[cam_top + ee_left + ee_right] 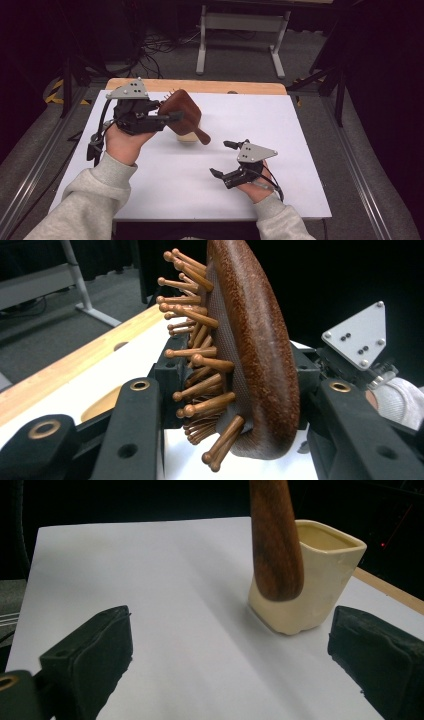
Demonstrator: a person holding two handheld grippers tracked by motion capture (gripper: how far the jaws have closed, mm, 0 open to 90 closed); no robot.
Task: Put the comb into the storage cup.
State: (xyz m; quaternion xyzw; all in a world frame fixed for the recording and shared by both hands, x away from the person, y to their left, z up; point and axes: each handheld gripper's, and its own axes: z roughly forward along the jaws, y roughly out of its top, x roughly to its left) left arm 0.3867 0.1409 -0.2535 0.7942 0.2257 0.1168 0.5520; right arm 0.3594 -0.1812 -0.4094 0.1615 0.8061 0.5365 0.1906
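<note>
— What's in your left gripper [167,116]?

— My jaws are clamped on the head of a wooden hairbrush [181,114], raised above the table [165,175], its pegs pointing away from me.

— And the cup [312,575]?

— The cream cup stands just behind the brush's handle.

— Your right gripper [223,159]?

— Jaws wide apart, empty, nearer me than the cup.

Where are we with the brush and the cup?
Done: left hand-held gripper grips the brown wooden paddle hairbrush, lifted off the white table. In hand: its handle hangs by the cream square ceramic cup. Left: likely putting it in. Right hand-held gripper open, idle.
</note>
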